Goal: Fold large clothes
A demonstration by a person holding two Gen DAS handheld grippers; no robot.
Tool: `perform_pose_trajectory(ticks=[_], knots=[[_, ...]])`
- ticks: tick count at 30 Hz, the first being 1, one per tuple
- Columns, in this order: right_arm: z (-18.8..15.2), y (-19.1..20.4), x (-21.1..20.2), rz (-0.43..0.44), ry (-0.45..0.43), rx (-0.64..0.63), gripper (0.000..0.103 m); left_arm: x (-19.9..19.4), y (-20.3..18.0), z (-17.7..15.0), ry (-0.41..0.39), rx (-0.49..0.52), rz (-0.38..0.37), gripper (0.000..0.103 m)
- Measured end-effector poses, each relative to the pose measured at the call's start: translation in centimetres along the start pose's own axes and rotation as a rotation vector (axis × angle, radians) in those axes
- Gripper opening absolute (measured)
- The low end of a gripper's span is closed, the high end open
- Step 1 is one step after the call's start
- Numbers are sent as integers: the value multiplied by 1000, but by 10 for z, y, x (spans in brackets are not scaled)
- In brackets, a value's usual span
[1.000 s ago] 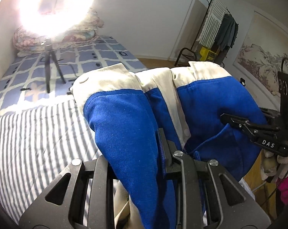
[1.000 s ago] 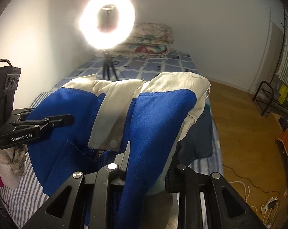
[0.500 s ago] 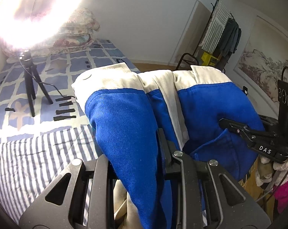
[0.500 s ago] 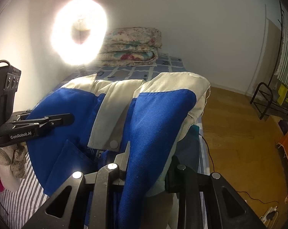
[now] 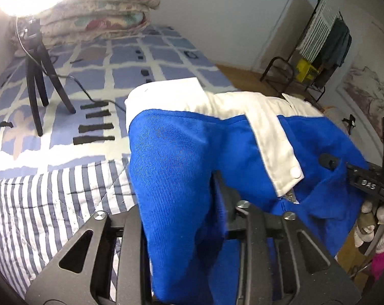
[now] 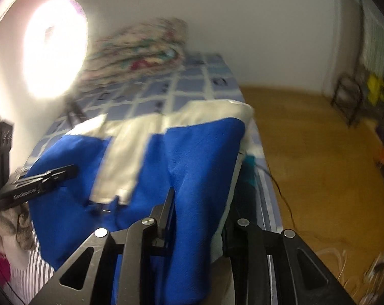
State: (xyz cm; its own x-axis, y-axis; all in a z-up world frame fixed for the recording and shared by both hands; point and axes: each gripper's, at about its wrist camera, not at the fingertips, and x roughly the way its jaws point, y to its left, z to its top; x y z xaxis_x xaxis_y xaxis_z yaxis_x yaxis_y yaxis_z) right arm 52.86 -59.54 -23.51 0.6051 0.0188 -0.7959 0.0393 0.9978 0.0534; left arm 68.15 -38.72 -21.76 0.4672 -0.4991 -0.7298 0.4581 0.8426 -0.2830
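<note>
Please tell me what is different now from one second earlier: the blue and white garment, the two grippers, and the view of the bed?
Both grippers carried the blue and white garment forward and lower over the bed; the tripod and the folded quilts look nearer. The jaws of the left gripper and right gripper are opening, with cloth still between them. The garment stays draped the same way.

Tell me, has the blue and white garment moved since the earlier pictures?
Yes. The blue and white garment went forward and down over the bed, toward the tripod.

Home bedroom: bed [image 5: 52,203], folded quilts [image 5: 97,17], clothes rack [image 5: 326,38]
</note>
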Motion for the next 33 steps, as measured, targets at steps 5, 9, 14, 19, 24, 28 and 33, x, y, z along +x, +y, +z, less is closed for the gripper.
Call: perform_pose_trajectory(ticks=[5,9,14,19,24,28,33], knots=[[-13,-3,32,-91,80,-8,48,6,-11,-5,-1,42,71,43],[-16,-16,24,-84,77,48,67,-4,-8,-6,10,2,71,45],[-13,-7,-2,-116,24,-22,65,-34,-10,-12,-27,2,111,45],[-14,-1,-38,-106,-47,1,65,-74,-12,-18,-80,-12,107,45],[-18,26,-77,-91,-102,-46,65,-131,-29,-31,-144,25,94,45],[-26,54,-118,-63,-161,-83,65,-185,-44,-51,-197,40,79,45],[-48,85,-177,-25,-232,-112,65,-260,-69,-85,-257,73,73,45]])
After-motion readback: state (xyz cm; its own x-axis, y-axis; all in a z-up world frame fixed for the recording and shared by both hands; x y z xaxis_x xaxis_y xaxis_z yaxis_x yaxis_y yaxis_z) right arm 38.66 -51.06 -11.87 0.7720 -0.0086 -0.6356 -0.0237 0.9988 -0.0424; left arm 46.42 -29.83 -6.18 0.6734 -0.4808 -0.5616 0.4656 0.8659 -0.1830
